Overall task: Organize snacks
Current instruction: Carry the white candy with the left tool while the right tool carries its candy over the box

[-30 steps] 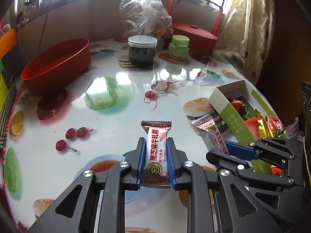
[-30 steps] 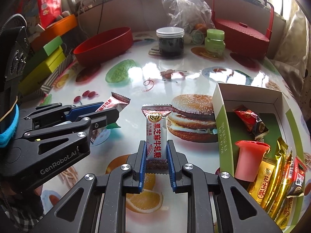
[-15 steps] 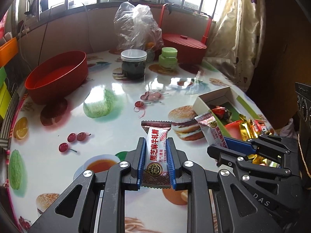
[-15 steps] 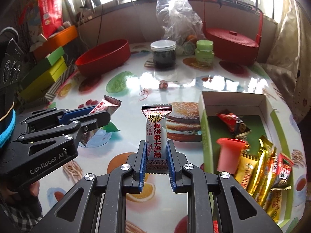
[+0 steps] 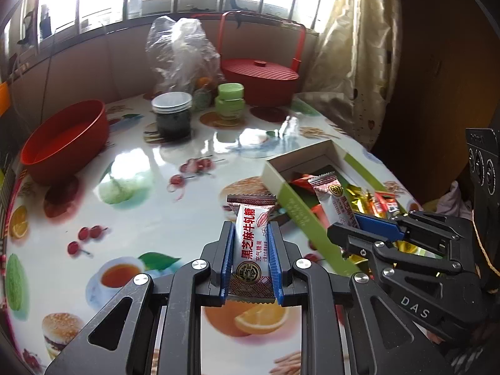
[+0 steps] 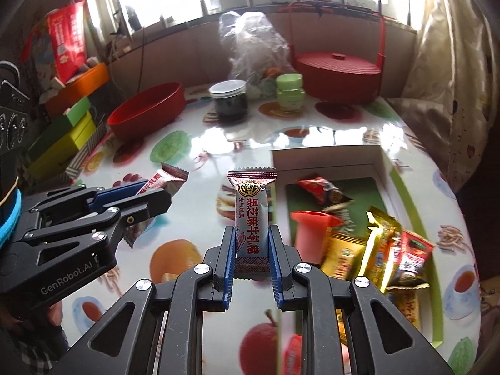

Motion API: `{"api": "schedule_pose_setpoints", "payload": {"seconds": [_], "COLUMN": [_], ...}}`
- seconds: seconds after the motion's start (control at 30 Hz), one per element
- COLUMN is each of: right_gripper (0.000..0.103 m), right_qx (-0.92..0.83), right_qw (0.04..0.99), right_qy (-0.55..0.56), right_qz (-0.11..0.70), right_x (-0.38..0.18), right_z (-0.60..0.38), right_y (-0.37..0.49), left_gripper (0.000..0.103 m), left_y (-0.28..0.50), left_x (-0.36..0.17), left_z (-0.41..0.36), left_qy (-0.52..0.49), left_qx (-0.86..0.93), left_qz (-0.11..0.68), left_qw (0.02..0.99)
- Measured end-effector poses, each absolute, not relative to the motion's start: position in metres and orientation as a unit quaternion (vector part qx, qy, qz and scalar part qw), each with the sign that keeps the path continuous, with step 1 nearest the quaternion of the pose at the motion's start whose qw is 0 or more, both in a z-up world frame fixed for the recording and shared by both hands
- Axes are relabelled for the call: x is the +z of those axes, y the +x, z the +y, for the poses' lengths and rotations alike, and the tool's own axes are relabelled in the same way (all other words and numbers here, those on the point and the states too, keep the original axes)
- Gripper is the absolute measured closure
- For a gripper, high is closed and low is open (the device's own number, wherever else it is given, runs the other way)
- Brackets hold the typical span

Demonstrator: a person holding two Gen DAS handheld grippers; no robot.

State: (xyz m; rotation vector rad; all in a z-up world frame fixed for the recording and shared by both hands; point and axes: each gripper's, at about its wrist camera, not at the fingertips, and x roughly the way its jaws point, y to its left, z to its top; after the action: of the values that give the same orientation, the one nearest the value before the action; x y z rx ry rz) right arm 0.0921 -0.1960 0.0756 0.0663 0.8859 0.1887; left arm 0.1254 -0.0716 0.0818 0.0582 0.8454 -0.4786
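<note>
Daylight from a row of windows falls on a glossy round surface (image 5: 140, 218) printed with fruit, burgers and teacups. Seen from the left wrist, the left tool (image 5: 250, 250) is closed on a white and maroon candy bar (image 5: 251, 243), which stands upright between the blue pads, clear of the surface. Just to its right lies the green and white snack box (image 5: 293, 209), open and already holding wrappers. The right tool (image 5: 359, 222) reaches over that box with a second candy bar (image 5: 334, 200) of the same kind. A red bowl (image 5: 62, 143), a dark jar (image 5: 172, 115) and a red lidded basket (image 5: 259, 78) sit farther back, well apart from the action. Seen from the right wrist, the right tool (image 6: 251, 247) is closed on only the lower end of its candy bar (image 6: 251, 215), so most of the wrapper sticks out unsupported. The box (image 6: 325, 156) lies right of it, with an orange cup (image 6: 307, 234) and gold and red packets (image 6: 381, 243) crowding the near end. The left tool (image 6: 147, 200) hangs beside it on the left. The likely risks are judgements: a slick wrapper slipping from a shallow grip, a bar landing on the box wall or bouncing off the crowded packets, or the two tools knocking together if both head for the box at once.
</note>
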Motion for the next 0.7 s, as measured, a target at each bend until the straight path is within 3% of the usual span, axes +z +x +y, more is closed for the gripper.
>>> {"api": "schedule_pose_setpoints", "payload": {"seconds": [0.7], "right_gripper": [0.084], "right_qx": [0.013], "right_qw": [0.898], "right_qy": [0.063], "right_qz": [0.436], "right_x": [0.073], "right_z": [-0.280], "right_y": [0.075], "left_gripper": [0.081], "left_y": [0.123], "left_x": [0.073], "left_z": [-0.147], "left_qy": [0.028], "left_qx": [-0.289], "left_qz": [0.427], "left_qw": [0.856]}}
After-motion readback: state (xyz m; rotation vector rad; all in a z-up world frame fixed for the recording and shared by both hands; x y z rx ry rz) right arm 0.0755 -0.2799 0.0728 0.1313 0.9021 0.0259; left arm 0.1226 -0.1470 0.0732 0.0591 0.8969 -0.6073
